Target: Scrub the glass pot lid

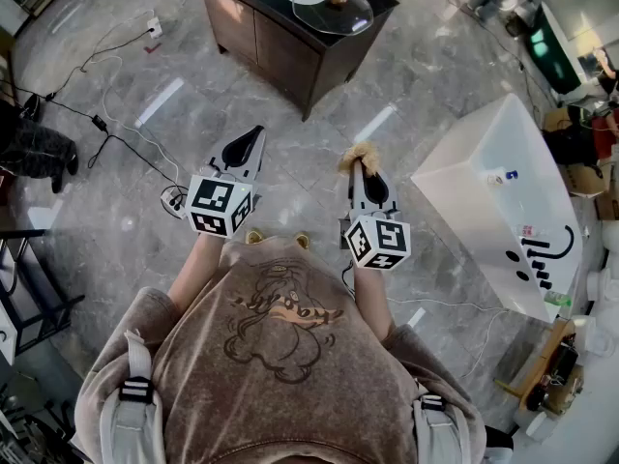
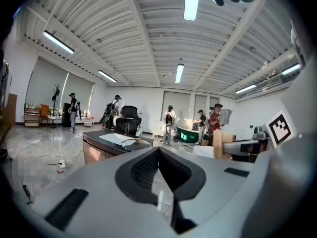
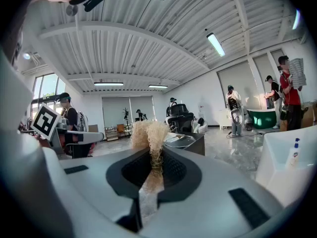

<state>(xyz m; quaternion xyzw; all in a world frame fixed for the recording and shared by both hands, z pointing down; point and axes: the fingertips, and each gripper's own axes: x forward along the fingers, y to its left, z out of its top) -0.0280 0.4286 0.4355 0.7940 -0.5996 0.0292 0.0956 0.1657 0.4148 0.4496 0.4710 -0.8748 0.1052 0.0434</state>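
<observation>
Left claw [image 1: 255, 133] closed on nothing; right claw [image 1: 360, 166] clamps a fibrous scrubber [image 1: 355, 153]. Glass pot lid [image 1: 333, 8] lies on dark counter [image 1: 280, 51], which is cut off at the top edge; marble floor [image 1: 435, 75].

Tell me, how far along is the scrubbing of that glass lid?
Done: the right hand-held gripper is clamped on a tan fibrous scrubber, so the tool is picked up. In hand: nothing more; the left hand-held gripper is shut and empty. Left: all the scrubbing. The glass pot lid sits untouched on the dark cabinet, well ahead of both grippers.
</observation>
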